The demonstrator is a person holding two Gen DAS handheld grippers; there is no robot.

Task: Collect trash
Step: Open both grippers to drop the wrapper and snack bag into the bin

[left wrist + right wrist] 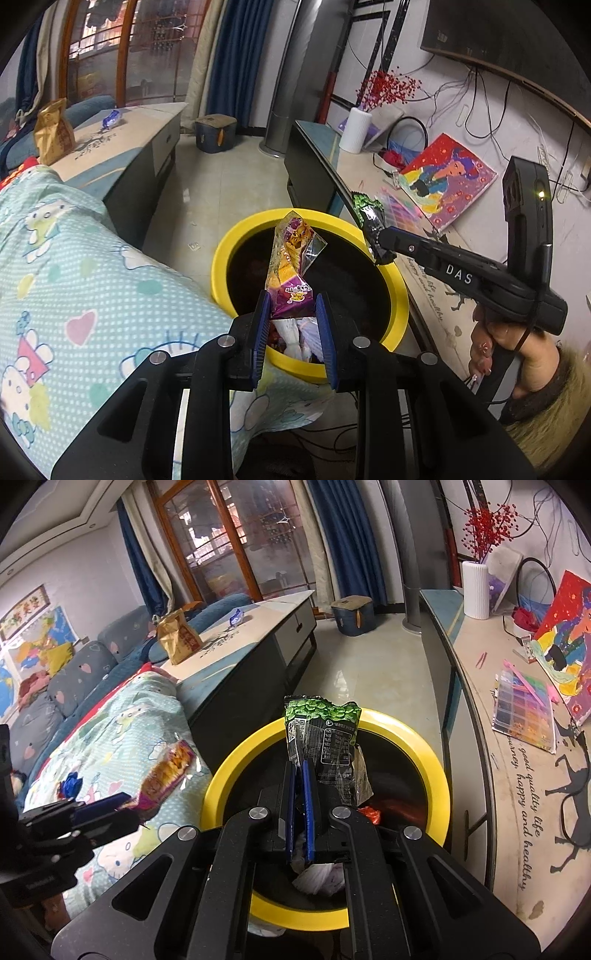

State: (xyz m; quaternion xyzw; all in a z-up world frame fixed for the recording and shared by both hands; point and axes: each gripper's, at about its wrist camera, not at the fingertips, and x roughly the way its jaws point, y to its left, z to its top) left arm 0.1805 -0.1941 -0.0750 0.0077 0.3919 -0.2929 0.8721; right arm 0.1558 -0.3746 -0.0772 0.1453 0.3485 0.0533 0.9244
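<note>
The left gripper [293,299] pinches a purple and orange snack wrapper [293,264] between its blue pads, jaws narrowed onto the crumpled foil, which stands up over the dark mouth of the yellow-rimmed bin [400,295]. The right gripper [299,766] has its jaws pressed almost together on a green and black wrapper [325,734], held upright above the same bin [439,771]. White crumpled paper [317,878] and a red scrap [370,814] lie inside the bin. Beside the bin on its left lies a blue quilt with cartoon cats [92,280]; beyond it a low table [258,627] carries a brown paper bag [179,637] and a small blue wrapper [236,617]. On the right runs a long cabinet [476,679] with a white ribbed vase [475,590] of red berries, a colourful painting [448,181] and a tray of coloured beads [524,712]. The floor [369,675] is pale glossy tile, with blue curtains [347,535] and a glazed wooden door [221,539] behind. Only the right wrist view shows the sofa [74,672] and wall pictures; only the left wrist view shows the person's hand [509,347] and furry cuff on the right gripper's handle.
</note>
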